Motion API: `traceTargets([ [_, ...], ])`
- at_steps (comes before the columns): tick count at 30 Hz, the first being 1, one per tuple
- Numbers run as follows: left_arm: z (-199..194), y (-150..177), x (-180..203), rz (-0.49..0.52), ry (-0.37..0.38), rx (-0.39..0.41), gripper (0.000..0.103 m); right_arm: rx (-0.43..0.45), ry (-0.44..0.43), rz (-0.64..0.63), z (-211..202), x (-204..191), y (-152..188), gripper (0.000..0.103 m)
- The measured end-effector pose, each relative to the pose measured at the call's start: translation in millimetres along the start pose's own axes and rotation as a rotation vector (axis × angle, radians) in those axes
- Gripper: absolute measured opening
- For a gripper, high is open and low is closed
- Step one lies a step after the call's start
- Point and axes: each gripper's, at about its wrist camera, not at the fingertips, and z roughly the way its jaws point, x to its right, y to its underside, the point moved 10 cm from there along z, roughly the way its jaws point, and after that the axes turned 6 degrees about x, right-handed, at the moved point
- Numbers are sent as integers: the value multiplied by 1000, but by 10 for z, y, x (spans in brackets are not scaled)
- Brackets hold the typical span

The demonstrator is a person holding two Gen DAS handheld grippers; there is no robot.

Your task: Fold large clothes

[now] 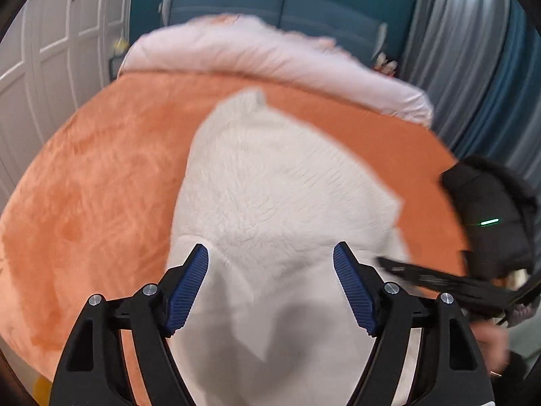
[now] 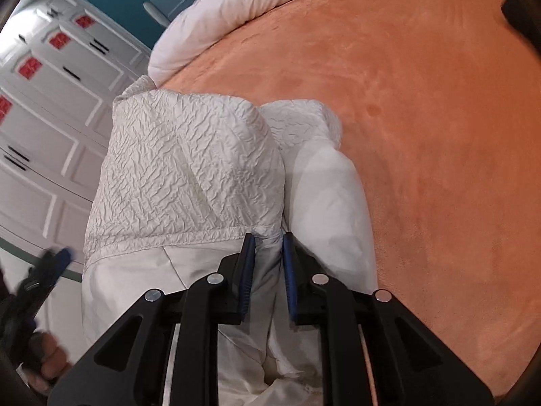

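On the orange bed [image 2: 422, 118] lies one white garment [image 2: 182, 169], with one pale duvet [image 1: 263, 50] bunched along the far edge. Only my right wrist view shows the garment's crinkled quilted face; my left wrist view shows its fleecy side [image 1: 270, 186] instead. My left gripper [image 1: 270, 253] has its jaws wide apart above the fleece, gripping nothing. My right gripper [image 2: 267, 240] has its jaws narrowed onto a fold at the garment's seam.

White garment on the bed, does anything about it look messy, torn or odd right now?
No damage shows. The white garment lies bunched and uneven on the orange bedspread, only partly folded. The right gripper pinches a fold; the left gripper is open above it.
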Motion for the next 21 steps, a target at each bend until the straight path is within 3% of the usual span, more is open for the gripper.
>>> traceTargets([
  [3, 118, 45, -59, 8, -62, 16, 74, 63, 69, -45, -253, -192, -218, 18],
  [8, 15, -233, -26, -14, -51, 30, 74, 208, 90, -191, -625, -792, -643, 18],
  [11, 42, -568, -38, -6, -100, 60, 74, 224, 116, -218, -452, -931, -801, 18],
  [14, 223, -776, -88, 0, -143, 64, 74, 208, 151, -185, -163, -810, -834, 18],
  [21, 777, -699, -138, -9, -171, -14, 74, 192, 190, -166, 318, -506, -737, 16],
])
